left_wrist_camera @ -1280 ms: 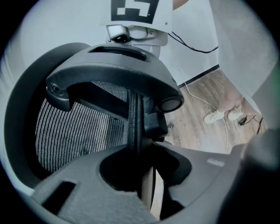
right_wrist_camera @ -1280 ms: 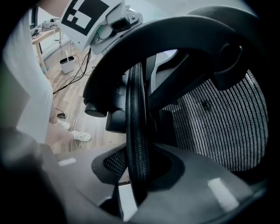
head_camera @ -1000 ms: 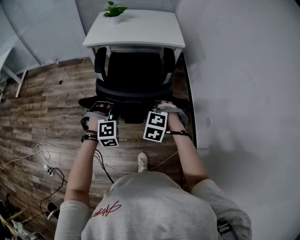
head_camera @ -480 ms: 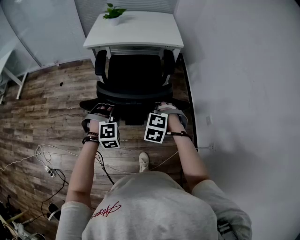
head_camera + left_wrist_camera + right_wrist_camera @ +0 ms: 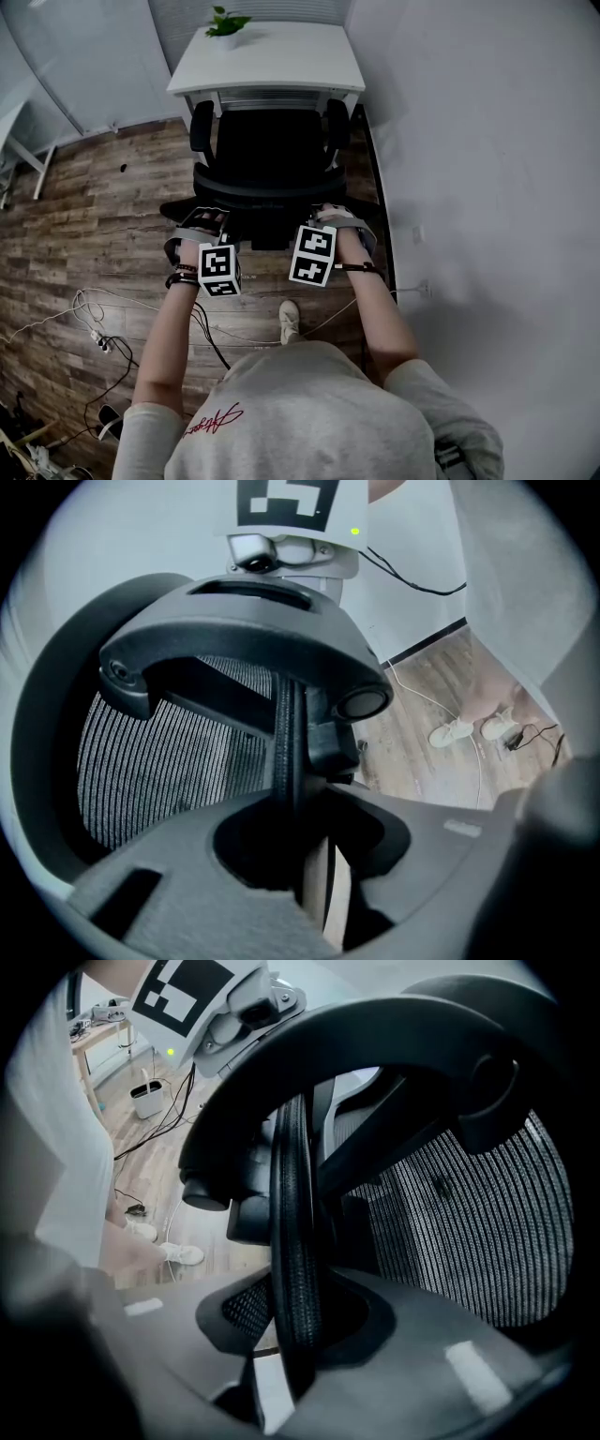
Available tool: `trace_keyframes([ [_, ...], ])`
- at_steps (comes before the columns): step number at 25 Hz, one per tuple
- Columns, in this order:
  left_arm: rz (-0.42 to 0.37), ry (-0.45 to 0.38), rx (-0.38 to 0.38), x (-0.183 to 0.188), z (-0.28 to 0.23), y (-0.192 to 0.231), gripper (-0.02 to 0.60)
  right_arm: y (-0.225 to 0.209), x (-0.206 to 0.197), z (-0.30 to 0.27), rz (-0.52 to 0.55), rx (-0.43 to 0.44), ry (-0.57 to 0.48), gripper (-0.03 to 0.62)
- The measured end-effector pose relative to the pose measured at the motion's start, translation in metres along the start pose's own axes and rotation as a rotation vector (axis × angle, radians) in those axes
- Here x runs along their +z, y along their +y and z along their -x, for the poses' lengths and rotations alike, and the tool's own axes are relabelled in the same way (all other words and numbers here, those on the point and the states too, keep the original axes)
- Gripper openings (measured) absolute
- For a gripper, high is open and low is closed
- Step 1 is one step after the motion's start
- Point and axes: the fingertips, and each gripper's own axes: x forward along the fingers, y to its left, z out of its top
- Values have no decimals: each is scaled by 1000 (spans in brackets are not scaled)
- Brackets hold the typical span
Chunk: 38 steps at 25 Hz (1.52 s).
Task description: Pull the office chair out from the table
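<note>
Office chair (image 5: 270, 141) stands close to the white table (image 5: 281, 66), its seat at the table's front edge. Both forearms (image 5: 167, 342) reach forward, angled down. Left tool (image 5: 202, 220) and right tool (image 5: 330, 216) each clamp its backrest rim (image 5: 270, 186).

From the head, jaws of left gripper (image 5: 305, 874) and right gripper (image 5: 291, 1344) lay hidden beneath their marker cubes (image 5: 217, 270). Ahead of both, office chair (image 5: 270, 150) base was mostly masked by its seat. Clutter (image 5: 23, 450) behind left gripper: cut off, too small to identify.
</note>
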Motion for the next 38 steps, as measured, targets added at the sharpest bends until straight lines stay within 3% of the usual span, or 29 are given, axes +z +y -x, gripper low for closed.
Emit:
trace_keyframes([
  [38, -25, -26, 5, 24, 60, -70, 92, 85, 2, 49, -20, -16, 13, 107],
])
